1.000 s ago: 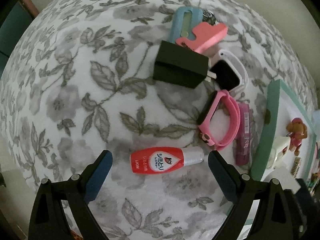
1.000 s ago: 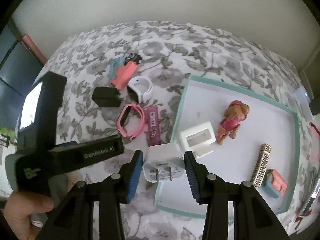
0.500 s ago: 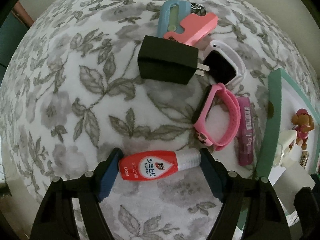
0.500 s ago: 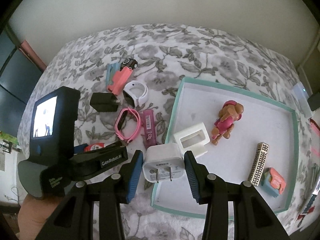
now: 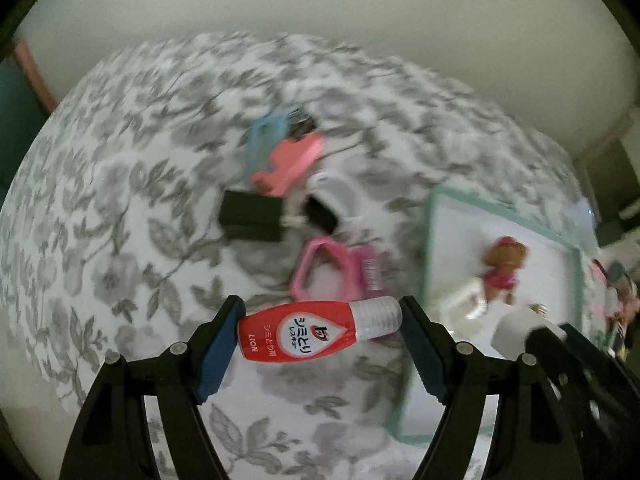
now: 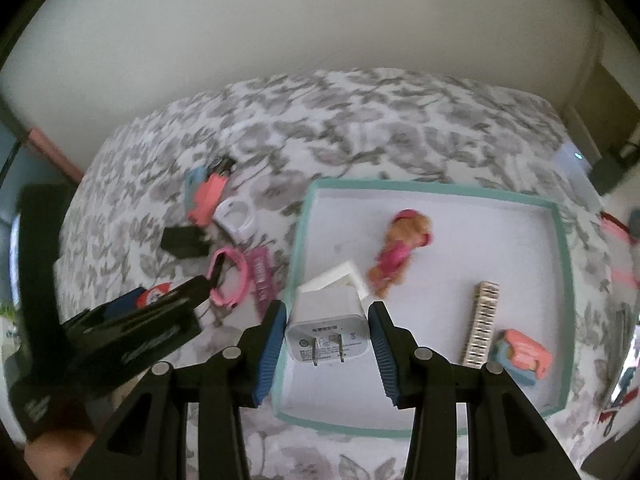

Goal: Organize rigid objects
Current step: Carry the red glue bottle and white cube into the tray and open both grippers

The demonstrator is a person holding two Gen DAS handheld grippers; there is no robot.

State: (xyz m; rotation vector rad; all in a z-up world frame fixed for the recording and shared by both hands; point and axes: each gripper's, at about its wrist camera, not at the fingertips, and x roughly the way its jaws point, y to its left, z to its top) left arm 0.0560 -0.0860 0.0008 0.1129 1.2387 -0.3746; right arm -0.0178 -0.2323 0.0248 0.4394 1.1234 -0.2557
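Note:
A red stain-remover bottle with a white cap (image 5: pixel 304 332) lies crosswise between the pads of my left gripper (image 5: pixel 320 312), which is shut on it and holds it above the floral cloth. In the right wrist view that bottle (image 6: pixel 156 294) peeks out beside the left gripper's black body. My right gripper (image 6: pixel 328 312) is shut on a white plug charger (image 6: pixel 326 332), prongs toward the camera, over the near left corner of the teal-rimmed tray (image 6: pixel 436 189). The tray's rim (image 5: pixel 430 248) also shows to the right in the left wrist view.
On the cloth left of the tray lie a black charger (image 6: pixel 184 240), a pink wristband (image 6: pixel 230 276), a purple stick (image 6: pixel 260 272), a white watch case (image 6: pixel 236 216) and pink and blue pieces (image 5: pixel 288 164). The tray holds a doll (image 6: pixel 400 252), a white block (image 6: pixel 340 276) and a keyboard strip (image 6: pixel 482 328).
My left gripper closed on the red bottle and lifted it off the cloth. My right gripper carried the white charger rightward over the tray's corner.

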